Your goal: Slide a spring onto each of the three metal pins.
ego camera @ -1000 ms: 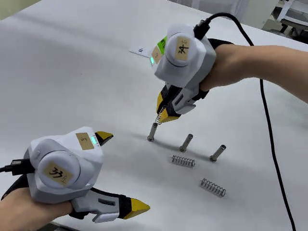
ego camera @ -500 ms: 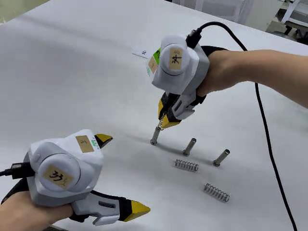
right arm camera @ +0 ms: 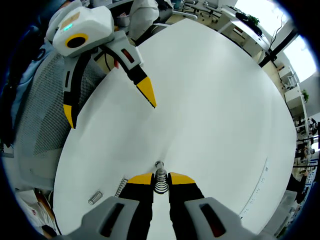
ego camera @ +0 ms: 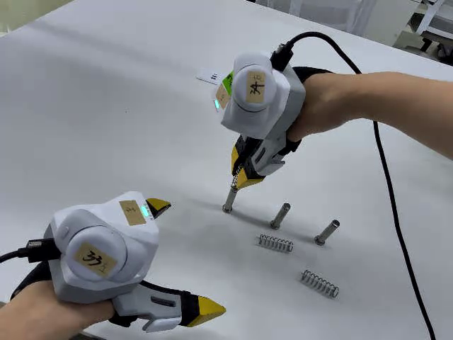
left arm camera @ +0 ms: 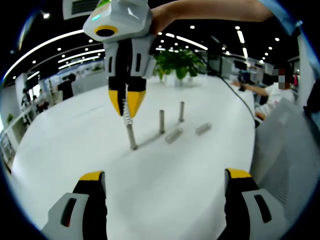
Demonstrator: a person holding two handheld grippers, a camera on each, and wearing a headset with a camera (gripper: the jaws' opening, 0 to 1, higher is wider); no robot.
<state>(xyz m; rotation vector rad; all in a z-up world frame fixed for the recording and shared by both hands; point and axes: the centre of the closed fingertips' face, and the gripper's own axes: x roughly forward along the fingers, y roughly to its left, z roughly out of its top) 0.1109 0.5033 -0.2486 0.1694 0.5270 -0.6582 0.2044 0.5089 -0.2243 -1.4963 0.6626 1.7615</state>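
On the white counter [ego camera: 106, 106] we hold our left tool [ego camera: 185, 256] spread wide, our right tool [ego camera: 241, 177] pinching a spring [right arm camera: 160, 181] right at the tip of the leftmost pin [ego camera: 230, 200], two bare pins [ego camera: 280, 214] alongside, two loose springs [ego camera: 274, 243] lying near them.

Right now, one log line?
right claw: shut on spring, over leftmost pin | left claw: open, idle | two loose springs, two bare pins
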